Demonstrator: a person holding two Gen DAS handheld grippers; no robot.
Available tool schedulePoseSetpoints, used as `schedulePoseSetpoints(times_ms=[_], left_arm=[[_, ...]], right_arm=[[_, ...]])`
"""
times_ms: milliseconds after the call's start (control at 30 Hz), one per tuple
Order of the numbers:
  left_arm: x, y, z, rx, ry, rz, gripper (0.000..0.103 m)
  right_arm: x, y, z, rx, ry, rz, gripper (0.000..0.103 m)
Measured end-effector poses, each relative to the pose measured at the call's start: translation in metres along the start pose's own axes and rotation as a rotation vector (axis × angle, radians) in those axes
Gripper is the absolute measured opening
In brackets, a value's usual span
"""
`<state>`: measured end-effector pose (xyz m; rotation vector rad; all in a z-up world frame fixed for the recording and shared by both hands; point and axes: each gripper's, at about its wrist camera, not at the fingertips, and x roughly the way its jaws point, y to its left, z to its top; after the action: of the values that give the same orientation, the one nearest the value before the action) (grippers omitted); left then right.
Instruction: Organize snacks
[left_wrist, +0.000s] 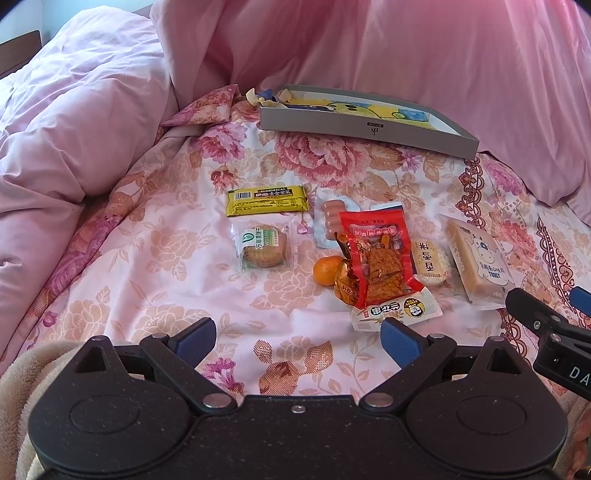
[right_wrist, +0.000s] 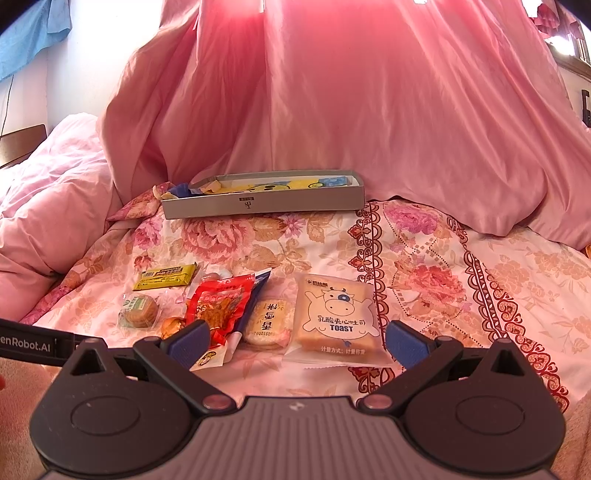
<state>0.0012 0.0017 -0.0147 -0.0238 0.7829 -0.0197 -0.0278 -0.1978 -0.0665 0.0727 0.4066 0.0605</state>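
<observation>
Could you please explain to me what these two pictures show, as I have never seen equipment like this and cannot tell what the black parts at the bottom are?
There is no robot here: a person holds one hand-held gripper in each hand, and each carries a wide-angle camera looking forward along its two blue-padded fingers. One picture is from the left gripper, the other from the right gripper; the black shapes at the bottom are the tools themselves. Both are open and hold nothing.

Ahead is a bed with a floral cover. On it lie snacks: a yellow bar, a wrapped round biscuit, a small orange, a red snack pouch, a rice cracker packet and a toast packet. Behind them sits a shallow grey box, probably where the snacks will go.
</observation>
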Motion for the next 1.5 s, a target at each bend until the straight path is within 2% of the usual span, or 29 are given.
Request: schedulePoseSetpoints(times_ms=[200, 333, 467, 733, 933, 1400, 1500], left_arm=[[0.003, -0.001, 0.005, -0.003, 0.017, 0.007, 0.096], [0.007, -0.003, 0.01, 0.006, 0.026, 0.009, 0.095], [0.013, -0.007, 0.015, 0.028, 0.02, 0.012, 0.095], [0.05, -0.026, 0.049, 0.03, 0.012, -0.124, 0.095], [0.084, -0.042, 0.07, 0.016, 0.014, -0.166, 0.095], [0.116, -0.046, 0.057, 0.051, 0.129, -0.243, 0.091], [0.115, -0.047, 0.056, 0.069, 0.132, -0.255, 0.09]], right_arm=[[0.003, 0.0, 0.005, 0.005, 0.029, -0.005, 0.103], [0.005, 0.0, 0.009, -0.007, 0.03, -0.045, 0.103], [0.014, -0.007, 0.016, -0.016, 0.046, -0.015, 0.103], [0.062, -0.024, 0.027, -0.085, 0.147, -0.017, 0.103], [0.096, -0.036, 0.023, -0.058, 0.192, -0.005, 0.103], [0.135, -0.044, 0.013, 0.001, 0.296, 0.006, 0.103], [0.134, -0.048, 0.014, 0.021, 0.297, 0.005, 0.095]])
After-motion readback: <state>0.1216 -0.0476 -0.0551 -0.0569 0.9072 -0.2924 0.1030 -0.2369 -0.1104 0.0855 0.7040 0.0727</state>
